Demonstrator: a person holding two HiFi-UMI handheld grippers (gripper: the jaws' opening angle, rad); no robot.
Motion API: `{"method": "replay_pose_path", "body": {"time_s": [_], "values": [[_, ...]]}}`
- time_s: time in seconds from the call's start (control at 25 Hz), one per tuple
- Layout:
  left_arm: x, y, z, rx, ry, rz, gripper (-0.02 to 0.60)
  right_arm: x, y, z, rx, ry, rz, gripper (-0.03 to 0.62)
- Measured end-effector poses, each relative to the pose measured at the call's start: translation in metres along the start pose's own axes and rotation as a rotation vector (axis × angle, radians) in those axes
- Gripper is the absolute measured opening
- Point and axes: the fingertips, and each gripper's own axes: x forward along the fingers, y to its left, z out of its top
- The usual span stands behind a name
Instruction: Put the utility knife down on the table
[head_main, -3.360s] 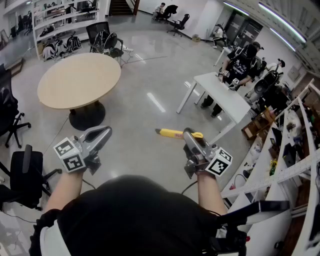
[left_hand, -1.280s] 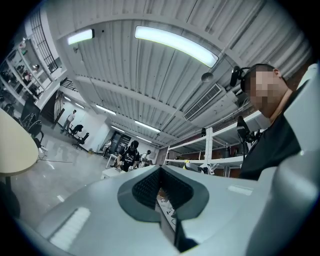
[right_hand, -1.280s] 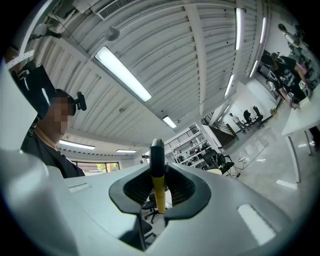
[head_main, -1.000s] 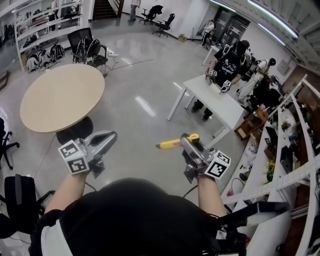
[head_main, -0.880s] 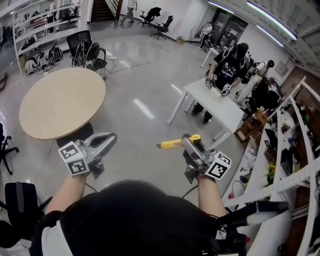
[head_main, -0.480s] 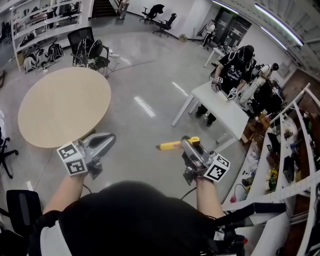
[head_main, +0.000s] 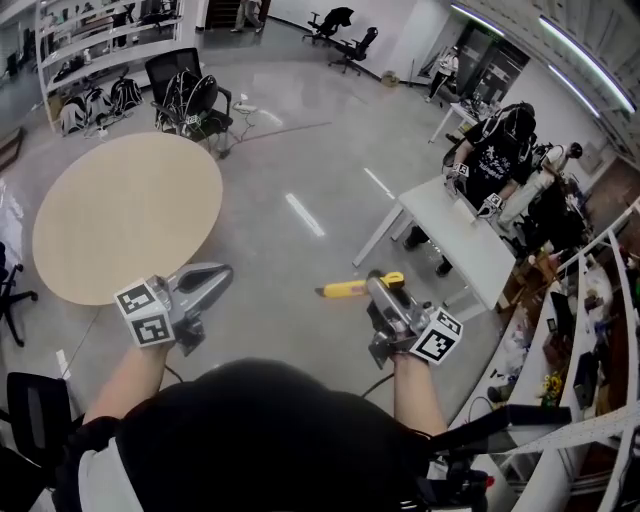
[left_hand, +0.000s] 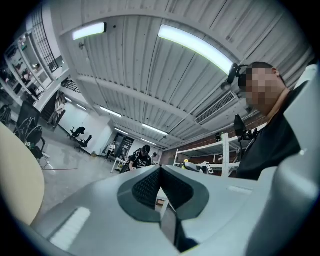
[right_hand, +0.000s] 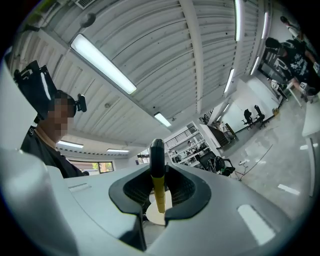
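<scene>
Black shirt (head_main: 270, 430); grey left tongs (head_main: 222, 272), right tongs (head_main: 376, 282); black-white marker cubes (head_main: 142, 312).

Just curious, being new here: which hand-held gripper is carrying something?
The right hand-held gripper, clamped on the yellow utility knife; the left hand-held gripper is shut and empty.

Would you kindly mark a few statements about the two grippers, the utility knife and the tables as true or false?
1. The right gripper is clamped on the yellow utility knife. True.
2. The utility knife lies on the round table. False: it is held in the air, over the floor.
3. The left gripper holds nothing. True.
4. The round table is on the right gripper's side. False: it is on the left gripper's side.
5. A person stands at the white table. True.
</scene>
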Motion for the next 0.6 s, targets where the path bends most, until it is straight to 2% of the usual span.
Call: {"method": "replay_pose_path", "body": {"time_s": [0.28, 0.6], "values": [[0.101, 0.018, 0.008, 0.028, -0.025, 0.065, 0.000, 0.001, -0.091, 0.067, 0.002, 0.027, 0.102, 0.086], [0.191, 0.049, -0.001, 0.012, -0.022, 0.084, 0.000, -0.006, -0.180, 0.107, 0.023, 0.042, 0.125, 0.086]]}}
